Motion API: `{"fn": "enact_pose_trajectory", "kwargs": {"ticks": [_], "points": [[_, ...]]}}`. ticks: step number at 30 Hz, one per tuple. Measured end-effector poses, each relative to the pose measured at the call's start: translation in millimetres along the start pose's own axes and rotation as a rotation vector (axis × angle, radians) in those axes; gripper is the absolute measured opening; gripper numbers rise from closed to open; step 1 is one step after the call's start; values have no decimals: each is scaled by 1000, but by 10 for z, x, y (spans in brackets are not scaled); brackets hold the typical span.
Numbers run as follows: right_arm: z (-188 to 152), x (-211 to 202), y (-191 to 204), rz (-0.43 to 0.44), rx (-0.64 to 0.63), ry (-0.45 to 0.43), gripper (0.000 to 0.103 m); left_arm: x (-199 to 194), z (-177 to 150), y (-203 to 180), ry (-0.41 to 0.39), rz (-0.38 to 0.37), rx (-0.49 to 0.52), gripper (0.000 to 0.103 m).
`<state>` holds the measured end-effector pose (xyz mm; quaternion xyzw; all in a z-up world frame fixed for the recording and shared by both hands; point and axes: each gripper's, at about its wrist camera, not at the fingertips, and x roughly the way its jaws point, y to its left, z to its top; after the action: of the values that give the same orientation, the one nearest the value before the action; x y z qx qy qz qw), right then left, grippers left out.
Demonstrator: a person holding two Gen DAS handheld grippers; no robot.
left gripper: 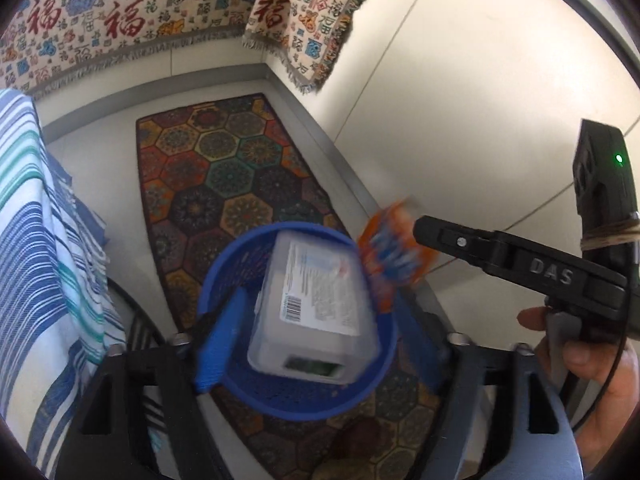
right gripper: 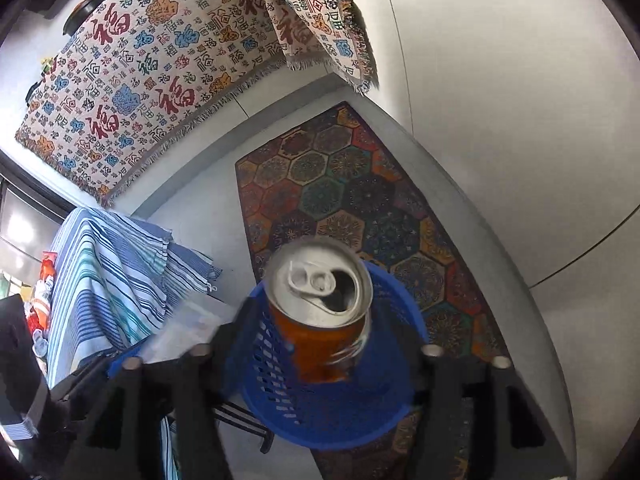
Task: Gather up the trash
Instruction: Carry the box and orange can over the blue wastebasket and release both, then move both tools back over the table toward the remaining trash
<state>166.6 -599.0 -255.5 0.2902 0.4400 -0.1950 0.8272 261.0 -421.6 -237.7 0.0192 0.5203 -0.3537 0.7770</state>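
- Trash items seen were two: a clear plastic container and an opened orange can, both above a blue perforated basket (left gripper: 224, 276) that stood on a patterned rug (left gripper: 224, 176) on the floor.
- Patterned rug: hexagon motif, laid along the pale floor beside a white wall; the basket rested on its near end.
- Fringed cloth (right gripper: 132, 80) with red and blue characters hung at the far end of the floor. A blue-and-white striped cloth (left gripper: 44, 216) hung at the left.
- Blue perforated basket: round and open-topped. In the right wrist view its mesh wall (right gripper: 276, 364) showed behind and beneath the can.
- Clear plastic container (left gripper: 316, 308): rectangular, printed label with barcode facing the camera. It was tilted over the basket mouth, between the blue-padded fingers (left gripper: 220, 344) of the left hand-held gripper (left gripper: 320, 356). The frame was blurred; the far finger was largely hidden, so whether this hand-held gripper was clamped on the container could not be told.
- Opened orange can (right gripper: 320, 312): silver top with pull tab facing the camera, body dented, held over the basket. The right hand-held gripper (right gripper: 320, 352) had it between its fingers, closed on the can body.
- In the left wrist view the can (left gripper: 394, 252) appeared as an orange blur at the basket's right rim, at the tip of the right hand-held gripper's black finger (left gripper: 460, 242).
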Motion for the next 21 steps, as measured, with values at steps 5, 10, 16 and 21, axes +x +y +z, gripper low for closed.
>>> {"fn": "enact_pose_trajectory", "kwargs": {"ticks": [5,10,16,21], "points": [[30,-219,38,-23,-6,-82,66,-188,23,52,-42,-43,-55,90],[16,-647,412,-72,-107,-242,66,-940,-107,-31,-181,-46,-3,91],[-214,-1074,1148,-14,-267,-379,66,-1852,-655,249,-276,47,-5,98],[-680,-1184,1923,114,-437,-337,66,-2206,-1354,866,-262,238,-111,98]]}}
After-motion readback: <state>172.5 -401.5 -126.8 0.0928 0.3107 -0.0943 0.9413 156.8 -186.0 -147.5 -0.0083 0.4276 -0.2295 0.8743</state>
